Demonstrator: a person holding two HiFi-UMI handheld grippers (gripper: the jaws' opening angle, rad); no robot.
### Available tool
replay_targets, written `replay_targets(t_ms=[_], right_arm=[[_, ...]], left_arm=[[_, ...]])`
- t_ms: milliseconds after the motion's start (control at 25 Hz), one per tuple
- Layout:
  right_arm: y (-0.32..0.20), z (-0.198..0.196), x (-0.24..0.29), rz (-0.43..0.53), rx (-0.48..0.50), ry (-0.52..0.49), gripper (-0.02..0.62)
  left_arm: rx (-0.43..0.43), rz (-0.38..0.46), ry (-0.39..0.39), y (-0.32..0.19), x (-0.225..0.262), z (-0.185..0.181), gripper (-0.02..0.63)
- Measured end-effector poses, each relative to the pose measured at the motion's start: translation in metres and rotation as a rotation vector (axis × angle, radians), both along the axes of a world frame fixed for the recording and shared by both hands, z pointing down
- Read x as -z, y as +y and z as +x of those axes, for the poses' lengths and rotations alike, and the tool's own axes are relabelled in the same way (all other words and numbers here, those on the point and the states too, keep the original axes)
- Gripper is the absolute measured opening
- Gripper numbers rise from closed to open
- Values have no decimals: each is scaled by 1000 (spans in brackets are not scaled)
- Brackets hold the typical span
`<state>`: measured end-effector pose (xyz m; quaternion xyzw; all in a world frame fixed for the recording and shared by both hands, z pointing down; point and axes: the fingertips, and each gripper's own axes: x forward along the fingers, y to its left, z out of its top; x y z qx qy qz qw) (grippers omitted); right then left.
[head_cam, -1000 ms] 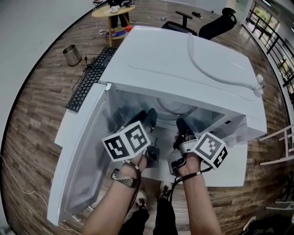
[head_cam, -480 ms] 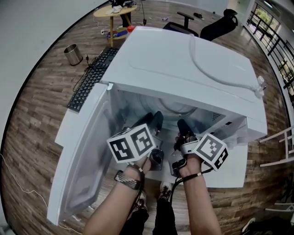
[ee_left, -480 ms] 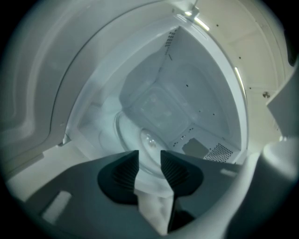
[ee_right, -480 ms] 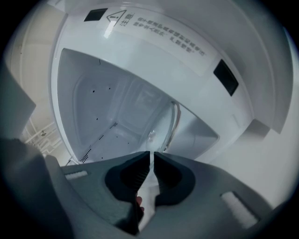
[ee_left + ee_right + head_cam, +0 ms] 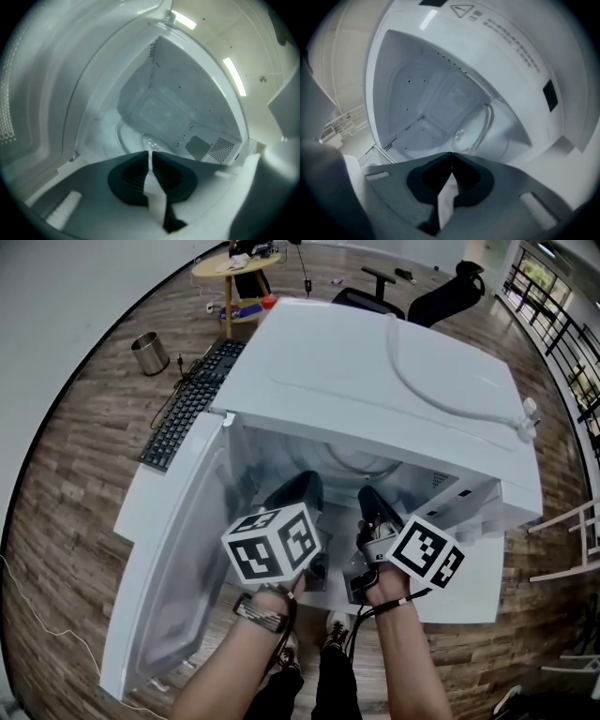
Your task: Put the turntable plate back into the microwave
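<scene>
The plate (image 5: 474, 127) is sitting inside the microwave (image 5: 394, 371), just past both sets of fingertips and a little below them. It is looking like clear glass, so I am guessing it is heavy, stiff, slippery and easy to break. Pinching its rim on two sides looks safest. The left gripper (image 5: 150, 154) is closing its fingers (image 5: 131, 174); they are almost together, with nothing between them. The right gripper (image 5: 451, 157) is pressing its fingers shut on nothing. Neither one is touching the plate.
</scene>
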<state>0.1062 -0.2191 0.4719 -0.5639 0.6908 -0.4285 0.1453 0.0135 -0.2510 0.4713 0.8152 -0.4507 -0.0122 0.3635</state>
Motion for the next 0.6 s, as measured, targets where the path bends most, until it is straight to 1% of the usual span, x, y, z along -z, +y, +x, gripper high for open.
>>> replay_targets(t_ms=[40, 80, 280, 480, 600], right_arm=[[0, -1, 2, 8, 6, 22, 2], [0, -2, 5, 16, 12, 38, 2], [5, -5, 13, 46, 29, 112, 2], [13, -6, 26, 101, 27, 226, 2], [20, -6, 38, 146, 23, 300, 2]], left_arm=[[-1, 15, -21, 1, 1, -1, -13], [-4, 29, -42, 1, 2, -2, -19], [-39, 97, -102, 8, 9, -1, -20], [-66, 220, -205, 15, 24, -1, -14], [-83, 285, -242, 21, 34, 0, -14]])
